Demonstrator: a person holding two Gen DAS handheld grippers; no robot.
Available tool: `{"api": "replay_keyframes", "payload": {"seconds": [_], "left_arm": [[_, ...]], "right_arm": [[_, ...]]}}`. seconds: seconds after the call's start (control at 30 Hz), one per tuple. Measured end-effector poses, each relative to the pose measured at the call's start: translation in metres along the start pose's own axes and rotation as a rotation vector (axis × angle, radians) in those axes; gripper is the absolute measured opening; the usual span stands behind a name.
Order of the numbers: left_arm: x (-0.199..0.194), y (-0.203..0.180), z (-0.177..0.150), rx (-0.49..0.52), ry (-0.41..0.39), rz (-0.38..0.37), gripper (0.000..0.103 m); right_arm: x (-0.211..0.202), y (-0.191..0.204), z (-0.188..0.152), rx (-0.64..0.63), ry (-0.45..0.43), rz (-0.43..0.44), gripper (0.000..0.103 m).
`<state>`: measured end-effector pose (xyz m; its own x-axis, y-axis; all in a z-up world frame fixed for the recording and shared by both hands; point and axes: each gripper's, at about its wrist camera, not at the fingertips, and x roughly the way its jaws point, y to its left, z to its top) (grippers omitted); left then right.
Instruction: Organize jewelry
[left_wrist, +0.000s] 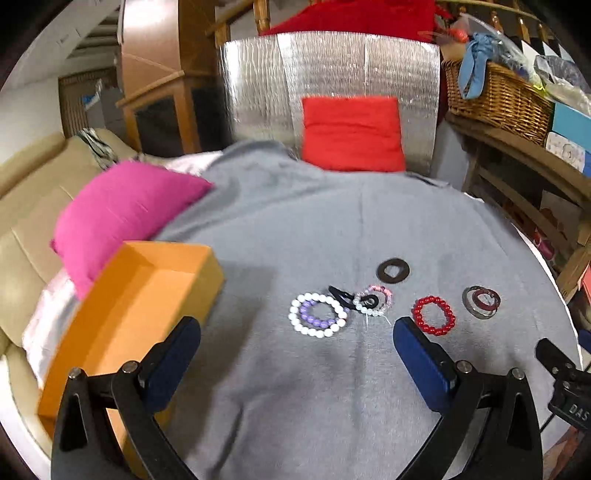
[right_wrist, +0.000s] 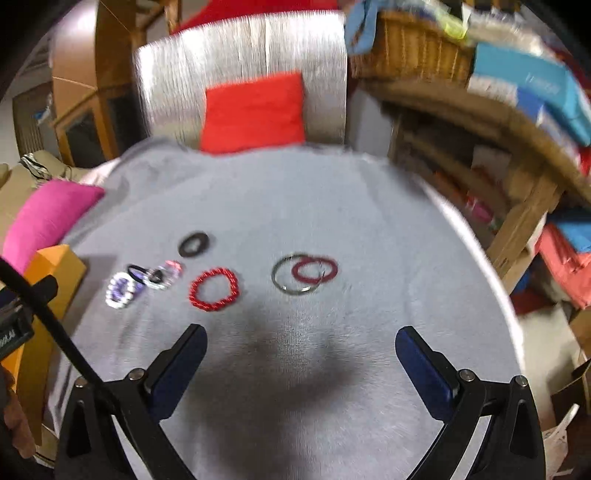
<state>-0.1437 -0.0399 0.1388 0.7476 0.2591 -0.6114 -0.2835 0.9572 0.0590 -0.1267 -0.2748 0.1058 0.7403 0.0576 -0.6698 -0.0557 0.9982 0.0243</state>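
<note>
While both grippers hang above the near part of the bench (left_wrist: 314, 229), its grey cloth cover hides the top itself, and only a white rim shows along the right edge. The left gripper (left_wrist: 295, 339) has its jaws spread wide with nothing between them; the right gripper (right_wrist: 301, 347) likewise stands wide and empty over its own dark shadow.

Jewelry lies in a loose row across the middle of the bench. A white bead bracelet (left_wrist: 318, 314) rings a purple bead bracelet (left_wrist: 314, 317). Just right of them, a black clip (left_wrist: 341, 295) and a small pale pink bracelet (left_wrist: 373, 300) overlap so that their shapes are hard to separate. A flat black ring (left_wrist: 393, 270) sits behind these, toward the far edge. A red bead bracelet (left_wrist: 434, 315) lies beside the left gripper's right finger. Nearest the right edge, a grey hoop (right_wrist: 293, 275) and a dark red hoop (right_wrist: 314, 268) overlap.

An orange box (left_wrist: 140, 295) stands open at the left edge, partly behind the left gripper and cut off below. The right wrist view is smeared, so the beads there blur together. A pink cushion (left_wrist: 125, 210) lies behind the box.
</note>
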Motion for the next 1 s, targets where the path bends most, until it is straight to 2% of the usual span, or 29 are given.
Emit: {"api": "replay_keyframes", "payload": {"seconds": [0.1, 0.23, 0.37, 0.53, 1.0], "left_arm": [[-0.022, 0.002, -0.001, 0.029, -0.048, 0.023, 0.103], [-0.031, 0.004, 0.000, 0.037, -0.062, -0.007, 0.103], [-0.023, 0.007, 0.001, 0.036, -0.075, 0.007, 0.103], [-0.011, 0.013, 0.000, 0.010, -0.045, -0.008, 0.103], [0.005, 0.022, -0.007, -0.003, -0.030, 0.011, 0.103]], "right_arm": [[-0.018, 0.011, -0.007, -0.006, -0.057, 0.002, 0.103], [-0.022, 0.018, -0.010, -0.012, -0.053, 0.046, 0.103], [-0.015, 0.019, -0.009, -0.009, -0.056, 0.043, 0.103], [0.000, 0.017, -0.004, 0.022, -0.011, 0.058, 0.103], [0.001, 0.032, -0.003, 0.016, -0.007, 0.079, 0.103]]}}
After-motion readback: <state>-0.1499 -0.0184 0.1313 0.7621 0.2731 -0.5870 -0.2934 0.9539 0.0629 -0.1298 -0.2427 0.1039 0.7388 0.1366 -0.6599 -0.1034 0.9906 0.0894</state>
